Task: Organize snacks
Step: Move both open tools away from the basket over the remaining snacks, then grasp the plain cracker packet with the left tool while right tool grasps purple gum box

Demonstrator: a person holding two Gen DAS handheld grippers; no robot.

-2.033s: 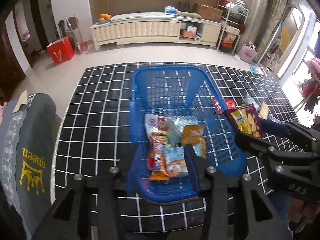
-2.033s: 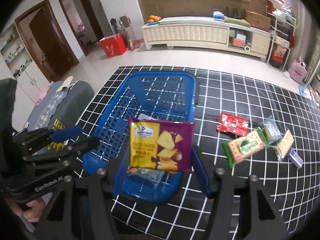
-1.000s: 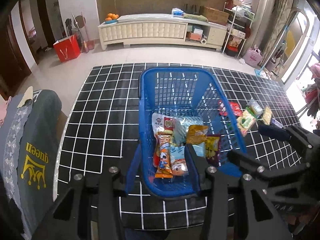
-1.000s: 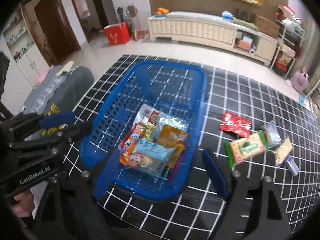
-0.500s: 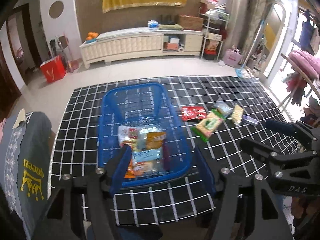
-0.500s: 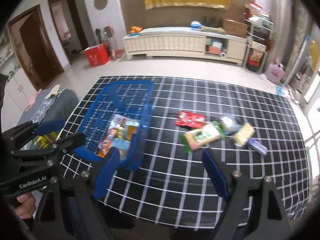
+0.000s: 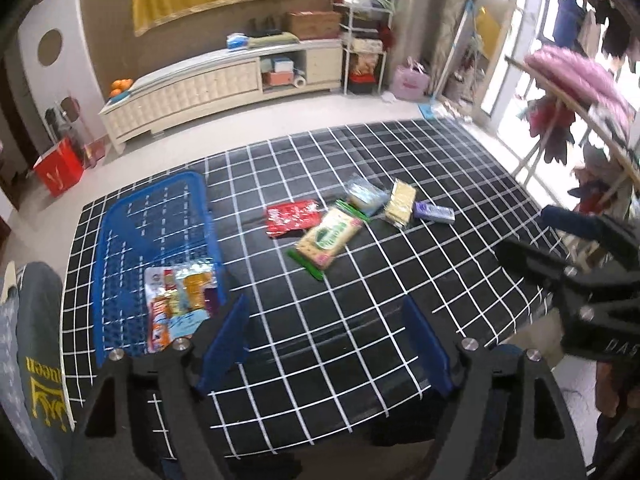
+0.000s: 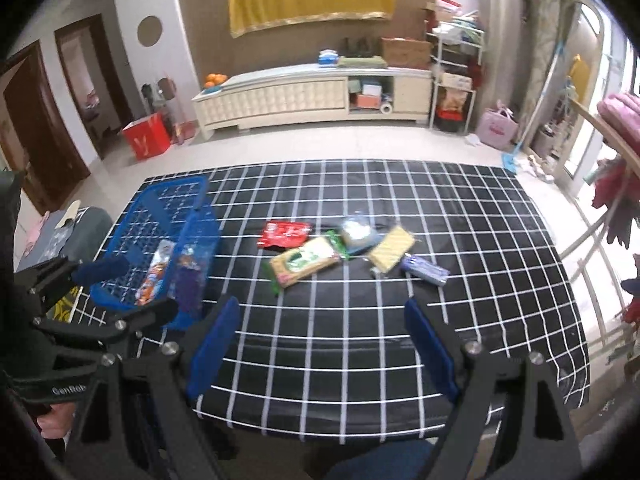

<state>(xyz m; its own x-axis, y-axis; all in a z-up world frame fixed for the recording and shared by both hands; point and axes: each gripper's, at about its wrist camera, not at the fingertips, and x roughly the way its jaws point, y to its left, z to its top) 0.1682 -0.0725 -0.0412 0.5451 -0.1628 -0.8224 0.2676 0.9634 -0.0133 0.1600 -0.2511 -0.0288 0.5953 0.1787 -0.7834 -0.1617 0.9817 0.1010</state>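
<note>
A blue plastic basket (image 7: 120, 220) (image 8: 200, 220) stands at the table's left and holds several snack packs (image 7: 180, 300). On the black checked cloth lie a red pack (image 7: 292, 216) (image 8: 284, 233), a green cracker pack (image 7: 328, 238) (image 8: 306, 260), a clear bag (image 7: 364, 196) (image 8: 356, 232), a yellow cracker pack (image 7: 400, 202) (image 8: 392, 250) and a purple pack (image 7: 434, 213) (image 8: 424, 270). My left gripper (image 7: 340, 344) is open and empty, near the table's front edge. My right gripper (image 8: 322, 344) is open and empty, also pulled back from the snacks.
The table (image 8: 500, 300) has a black cloth with white lines. A grey cushion (image 7: 36, 352) is at the left. A cream cabinet (image 8: 312, 96) and a red bag (image 8: 148, 136) stand on the far floor. A clothes rack (image 7: 580, 92) is at the right.
The right gripper dropped the purple cracker pack into the basket and opened. Both grippers then pulled back and swung right, toward the loose snacks.
</note>
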